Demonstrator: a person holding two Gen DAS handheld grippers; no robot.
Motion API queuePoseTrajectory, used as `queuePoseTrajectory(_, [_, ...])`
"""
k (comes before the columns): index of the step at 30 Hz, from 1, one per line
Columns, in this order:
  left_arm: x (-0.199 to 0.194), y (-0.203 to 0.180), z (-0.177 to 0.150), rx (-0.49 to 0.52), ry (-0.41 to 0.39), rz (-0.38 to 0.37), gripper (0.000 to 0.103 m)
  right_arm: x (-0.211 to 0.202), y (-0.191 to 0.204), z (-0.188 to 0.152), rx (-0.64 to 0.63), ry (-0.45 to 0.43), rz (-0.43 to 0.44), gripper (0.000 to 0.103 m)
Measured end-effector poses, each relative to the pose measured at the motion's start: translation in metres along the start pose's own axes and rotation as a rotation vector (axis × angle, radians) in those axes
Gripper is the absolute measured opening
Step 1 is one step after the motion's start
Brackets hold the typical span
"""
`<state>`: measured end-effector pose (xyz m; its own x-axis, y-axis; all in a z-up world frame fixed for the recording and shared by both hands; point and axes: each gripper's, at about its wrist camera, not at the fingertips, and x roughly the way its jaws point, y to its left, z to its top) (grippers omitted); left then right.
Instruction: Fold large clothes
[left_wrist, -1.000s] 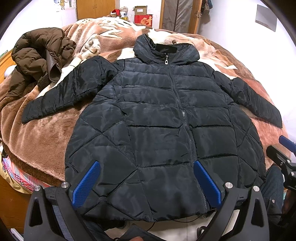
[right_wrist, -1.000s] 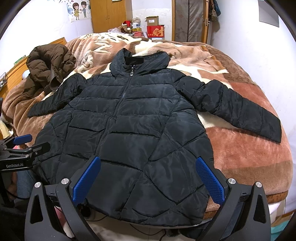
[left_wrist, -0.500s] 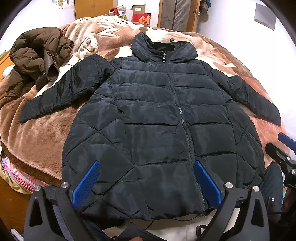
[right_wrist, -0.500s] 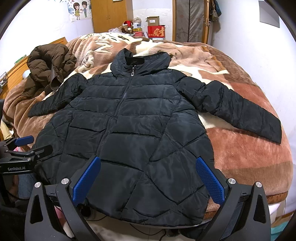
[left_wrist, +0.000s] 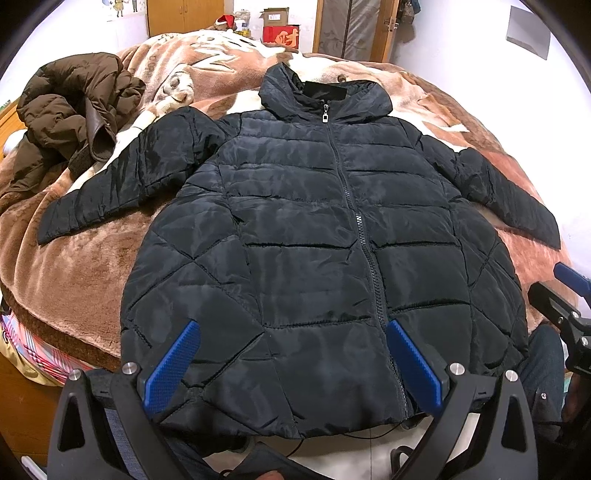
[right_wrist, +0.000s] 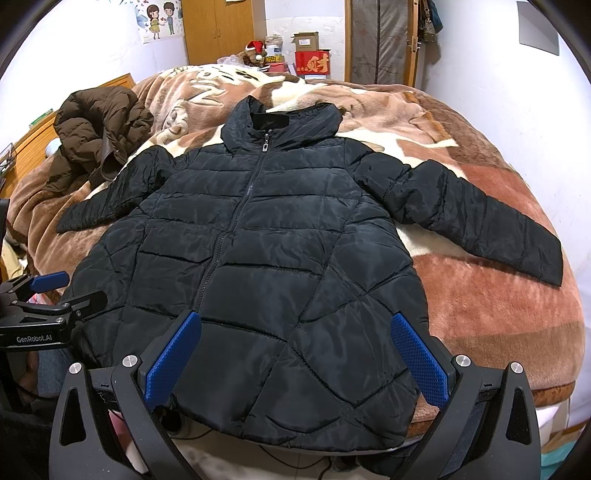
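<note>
Brown puffer coat (left_wrist: 70, 110) lies bunched at far left on plush blanket (left_wrist: 74, 266), well apart from work item. Black quilted jacket (left_wrist: 325, 236) lies face-up, zipped, sleeves out, hem at near bed edge. L gripper (left_wrist: 291, 360): jaws spread, nothing held, hovering over hem. R gripper (right_wrist: 295, 354): spread, empty, same posn. Change vs. 1 s ago: L view slightly nearer; jacket unmoved. Implication: fold not yet begun; approx. pre-grasp stage.
</note>
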<state>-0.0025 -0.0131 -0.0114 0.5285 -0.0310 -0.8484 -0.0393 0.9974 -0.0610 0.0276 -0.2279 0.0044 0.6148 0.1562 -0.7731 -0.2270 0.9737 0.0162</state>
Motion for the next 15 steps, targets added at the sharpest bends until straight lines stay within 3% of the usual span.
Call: queuePoseTrajectory(15, [0.0010, -0.0005, -0.0006, -0.003, 0.004, -0.002, 0.102, 0.0020, 0.0004, 0.0006, 0.001, 0.003, 0.000, 0.103])
